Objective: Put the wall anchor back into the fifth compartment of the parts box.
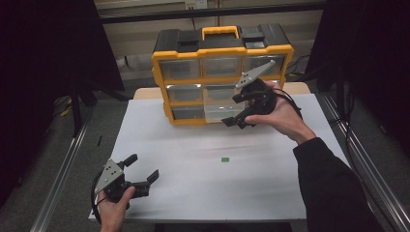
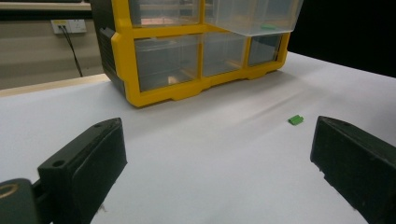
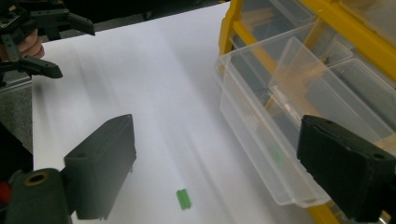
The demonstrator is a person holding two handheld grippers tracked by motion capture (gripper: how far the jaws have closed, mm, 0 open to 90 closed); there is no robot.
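Since the yellow organizer (image 1: pixel 222 72) stands at the far edge of the white table (image 1: pixel 270 193) with 1 clear drawer (image 1: pixel 220 112) pulled out of its bottom row, the work looks to be sorting small green parts into that drawer. 1 green piece (image 3: pixel 275 154) already seems to lie inside the open drawer, seen through its wall in the right gripper view, so that part looks done. A second green block (image 1: pixel 225 159) lies loose on the bare table, well in front of the organizer, and moving it is what remains, with closing the drawer probably after.

The right gripper (image 1: pixel 244 108) hangs just in front of the open drawer, its jaws spread wide and holding nothing; in its own view the green block lies on the table between and beyond the 2 jaws. The left gripper (image 1: pixel 140 170) rests low near the table's front left corner, jaws also wide apart and empty. From it the block sits well off, ahead and toward the right jaw.
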